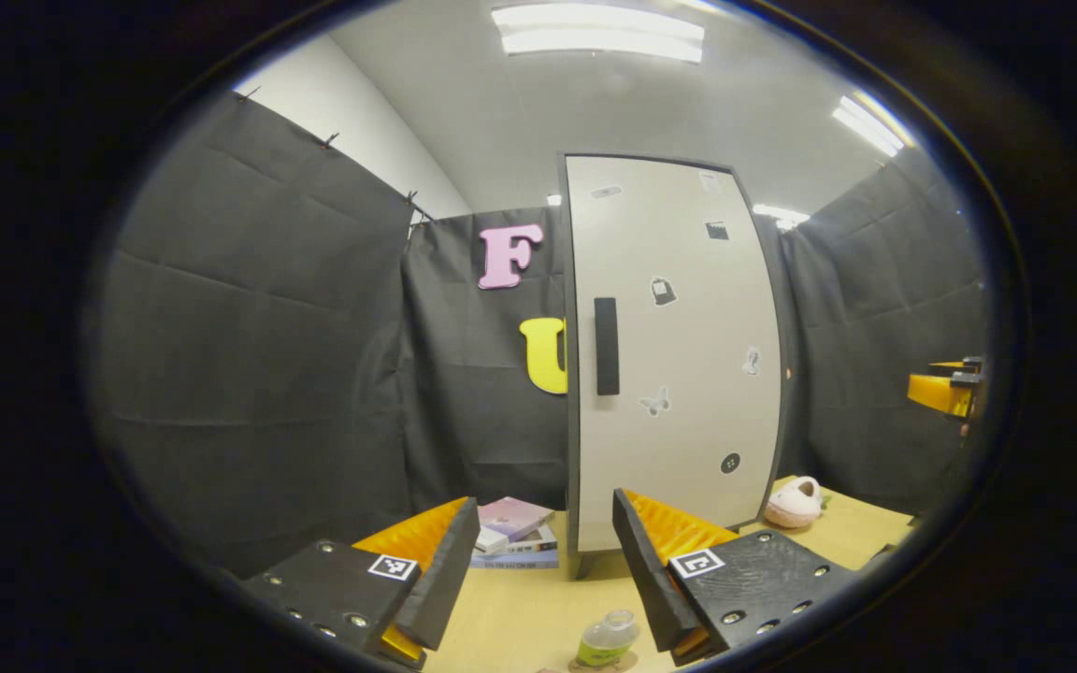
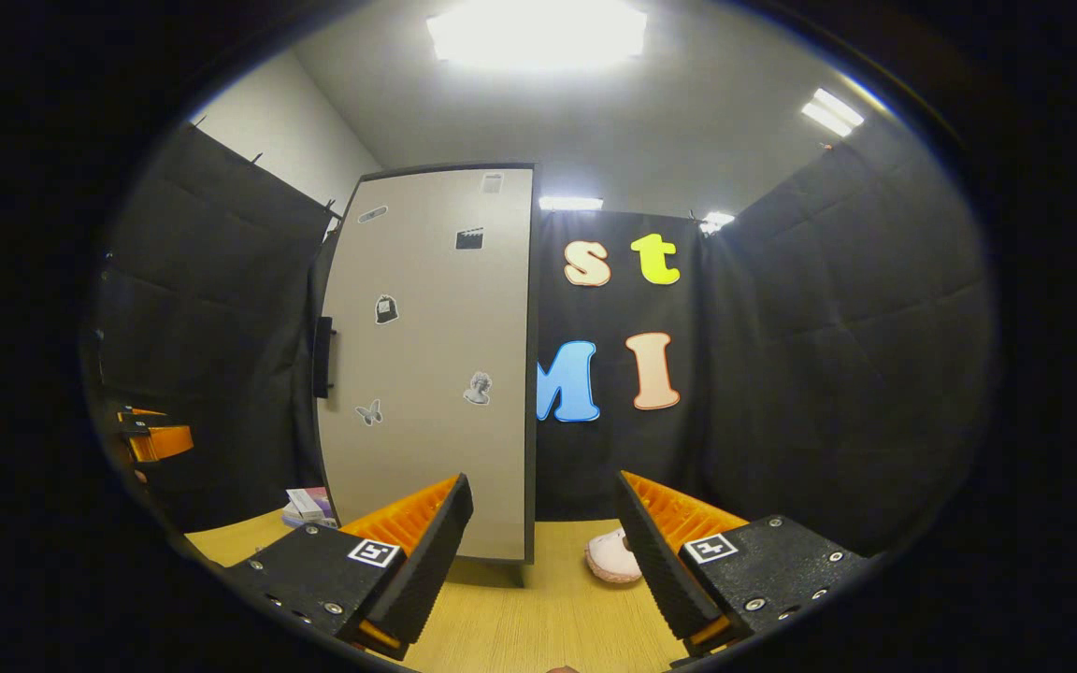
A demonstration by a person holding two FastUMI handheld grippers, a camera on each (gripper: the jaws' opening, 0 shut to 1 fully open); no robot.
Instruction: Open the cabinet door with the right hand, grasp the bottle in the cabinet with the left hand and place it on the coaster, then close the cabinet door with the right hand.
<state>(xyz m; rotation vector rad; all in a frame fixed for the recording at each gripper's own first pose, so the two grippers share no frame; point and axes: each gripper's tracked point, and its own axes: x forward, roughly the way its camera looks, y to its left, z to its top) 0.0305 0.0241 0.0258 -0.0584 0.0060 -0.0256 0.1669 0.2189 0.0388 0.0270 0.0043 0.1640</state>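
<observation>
You are working over a light wooden table [image 1: 520, 617], its grain running pale yellow under the booth lights. On it stands the tall white cabinet [image 1: 679, 374], door shut, raised on short feet near the back. Just beside the cabinet, on your left gripper view's left, lies a small stack of books [image 1: 515, 535]. On the cabinet's other side rests a pink plush slipper [image 1: 793, 503]. At the near edge of the table, a clear bottle [image 1: 608, 638] with a green label stands on a round coaster [image 1: 627, 662].
</observation>
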